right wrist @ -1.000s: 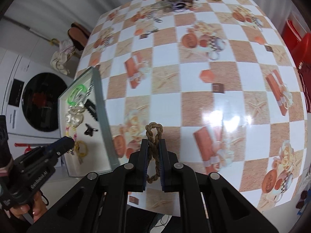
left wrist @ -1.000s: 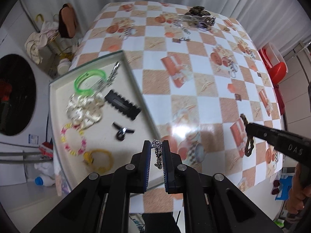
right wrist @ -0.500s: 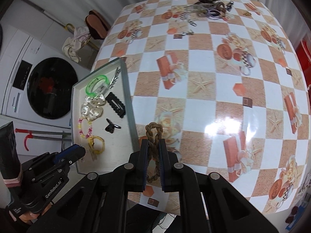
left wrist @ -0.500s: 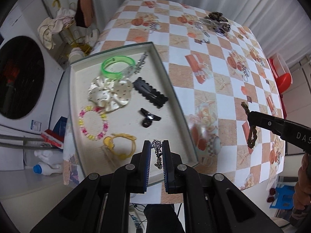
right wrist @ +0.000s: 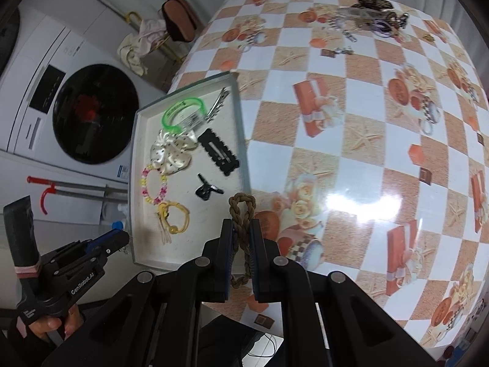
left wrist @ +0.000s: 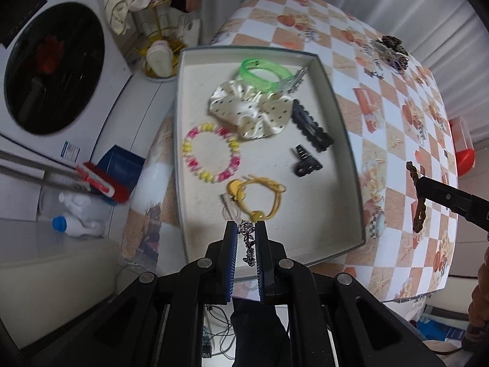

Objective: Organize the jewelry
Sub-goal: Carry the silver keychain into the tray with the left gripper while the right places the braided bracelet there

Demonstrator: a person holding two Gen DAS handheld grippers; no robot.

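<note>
Tray point(left wrist: 345, 140) now nearer, under chain point(left wrist: 247, 241).

Glossy tablecloth point(right wrist: 360, 159) — satin scrunchie point(left wrist: 250, 108)

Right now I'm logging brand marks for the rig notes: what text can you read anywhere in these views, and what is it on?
"GenRobot.AI": on the side of the left tongs, seen from the right wrist view.
Smaller print lower on that handle: too small to read.
Blue-and-white sticker on the washing machine: blurred, unreadable.

Far jewelry pile point(right wrist: 374, 15) indistinct
</note>
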